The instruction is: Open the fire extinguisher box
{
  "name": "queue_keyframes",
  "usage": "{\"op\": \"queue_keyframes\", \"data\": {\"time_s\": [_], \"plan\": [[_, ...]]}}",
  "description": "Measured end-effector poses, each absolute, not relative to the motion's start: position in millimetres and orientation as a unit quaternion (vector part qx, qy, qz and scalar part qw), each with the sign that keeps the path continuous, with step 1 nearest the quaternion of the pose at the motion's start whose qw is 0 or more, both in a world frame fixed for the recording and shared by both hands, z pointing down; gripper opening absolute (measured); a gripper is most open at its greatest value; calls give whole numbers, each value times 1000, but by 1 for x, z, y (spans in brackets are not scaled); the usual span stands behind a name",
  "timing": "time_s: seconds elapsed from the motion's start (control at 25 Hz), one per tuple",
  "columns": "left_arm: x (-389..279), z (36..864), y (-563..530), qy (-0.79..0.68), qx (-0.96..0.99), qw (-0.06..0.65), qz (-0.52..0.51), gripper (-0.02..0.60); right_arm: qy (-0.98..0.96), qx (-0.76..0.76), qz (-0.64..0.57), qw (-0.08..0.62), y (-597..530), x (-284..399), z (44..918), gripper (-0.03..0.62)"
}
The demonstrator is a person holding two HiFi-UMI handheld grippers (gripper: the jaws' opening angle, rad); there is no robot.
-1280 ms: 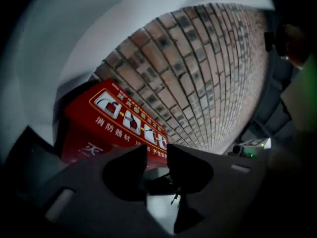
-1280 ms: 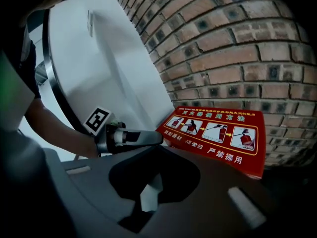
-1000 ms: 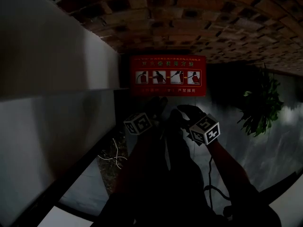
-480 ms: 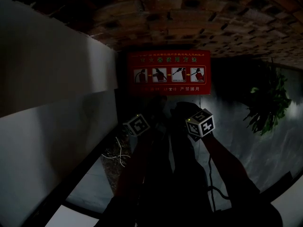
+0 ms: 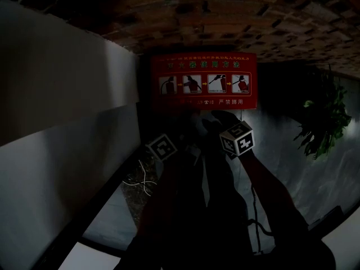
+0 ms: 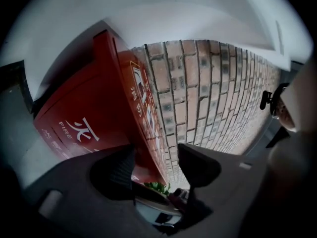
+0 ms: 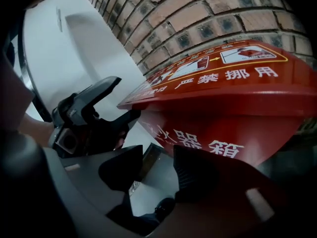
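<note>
Your left gripper (image 6: 156,158), jaws apart, props the fire extinguisher box lid (image 5: 202,80) up at twelve o'clock. Your right gripper (image 7: 157,168), jaws just widened, holds nothing.

We stand in a dim, poorly lit corner. A brown brick wall (image 5: 242,16) with pale mortar runs across the back. At the left rises a smooth white wall (image 5: 56,94) with a dark strip along its foot. The floor (image 5: 332,179) is pale grey. A leafy green plant (image 5: 323,122) grows at the right, and loose white wires (image 5: 140,179) lie on the ground at the left
</note>
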State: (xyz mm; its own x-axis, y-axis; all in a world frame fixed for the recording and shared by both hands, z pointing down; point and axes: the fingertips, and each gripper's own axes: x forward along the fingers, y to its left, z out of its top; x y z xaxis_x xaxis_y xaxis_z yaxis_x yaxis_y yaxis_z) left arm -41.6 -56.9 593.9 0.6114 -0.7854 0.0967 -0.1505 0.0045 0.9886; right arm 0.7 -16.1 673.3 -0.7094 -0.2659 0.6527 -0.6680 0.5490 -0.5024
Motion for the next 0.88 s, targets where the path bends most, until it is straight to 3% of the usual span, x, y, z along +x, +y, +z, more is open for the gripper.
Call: {"op": "queue_keyframes", "data": {"time_s": [0.48,0.88], "plan": [[-46,541,-61,-319,674,589,-311,270,-854,290,358,243,-41,-5,675,178],[-50,468,-95,-299,750,509,-298,270,-842,294,376,253,-41,-3,675,170]]}}
